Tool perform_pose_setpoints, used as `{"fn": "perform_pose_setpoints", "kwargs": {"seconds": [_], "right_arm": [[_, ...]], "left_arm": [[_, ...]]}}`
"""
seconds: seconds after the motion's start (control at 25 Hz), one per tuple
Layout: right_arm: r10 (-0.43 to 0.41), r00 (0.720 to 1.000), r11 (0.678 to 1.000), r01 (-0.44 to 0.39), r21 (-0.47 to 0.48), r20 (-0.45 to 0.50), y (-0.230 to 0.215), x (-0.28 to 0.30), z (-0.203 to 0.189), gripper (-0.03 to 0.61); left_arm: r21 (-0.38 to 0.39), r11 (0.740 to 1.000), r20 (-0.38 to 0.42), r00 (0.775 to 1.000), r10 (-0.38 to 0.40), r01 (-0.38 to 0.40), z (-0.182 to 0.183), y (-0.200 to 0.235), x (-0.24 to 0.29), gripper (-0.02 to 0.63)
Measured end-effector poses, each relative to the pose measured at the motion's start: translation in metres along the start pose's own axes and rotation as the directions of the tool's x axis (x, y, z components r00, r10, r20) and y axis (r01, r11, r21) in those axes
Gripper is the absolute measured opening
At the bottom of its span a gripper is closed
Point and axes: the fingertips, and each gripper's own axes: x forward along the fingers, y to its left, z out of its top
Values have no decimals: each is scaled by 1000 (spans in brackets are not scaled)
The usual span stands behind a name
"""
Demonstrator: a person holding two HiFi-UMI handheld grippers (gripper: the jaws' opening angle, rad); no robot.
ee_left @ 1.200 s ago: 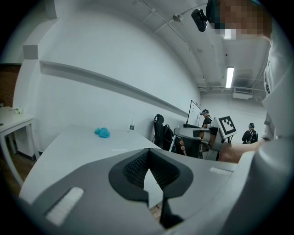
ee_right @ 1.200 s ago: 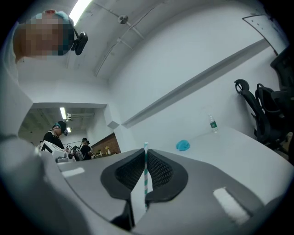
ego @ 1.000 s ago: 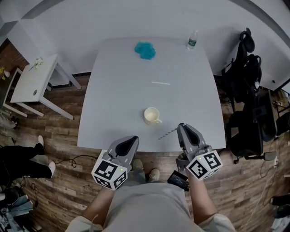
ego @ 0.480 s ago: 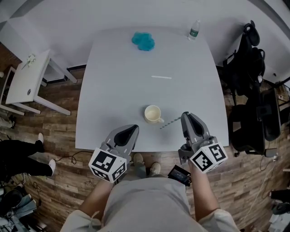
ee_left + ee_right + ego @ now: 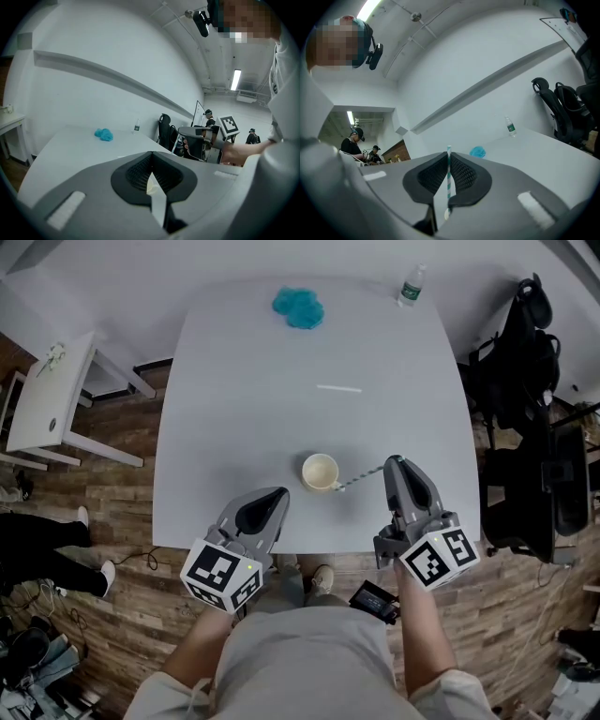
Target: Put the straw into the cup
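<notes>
A cream mug (image 5: pixel 320 472) stands on the white table (image 5: pixel 244 409), near its front edge. My right gripper (image 5: pixel 395 465) is shut on a teal-and-white striped straw (image 5: pixel 360 478); the straw slants left from the jaws and its far end lies close to the mug's handle. In the right gripper view the straw (image 5: pixel 448 176) stands upright between the shut jaws. My left gripper (image 5: pixel 274 496) hovers at the front edge, left of the mug, shut with nothing in it. A sliver of the mug (image 5: pixel 151 186) shows past the left gripper's jaws.
A second white straw (image 5: pixel 338 388) lies mid-table. A blue cloth (image 5: pixel 298 307) and a water bottle (image 5: pixel 410 285) sit at the far edge. A black office chair (image 5: pixel 525 362) stands right of the table and a small white side table (image 5: pixel 47 399) to its left.
My right gripper has carried the straw forward and to the left, bringing its tip from the front edge up to the mug. The left gripper has barely moved.
</notes>
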Motion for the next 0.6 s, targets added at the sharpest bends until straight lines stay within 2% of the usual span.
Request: {"fn": "perform_pose_setpoints", "kwargs": {"seconds": [0.6], "right_arm": [[-17,1000,1000,17,25,-20,-12,31,-21,23]], "left_arm": [[-38,999,-19,1000,6,-6,-17,26,8,18]]}}
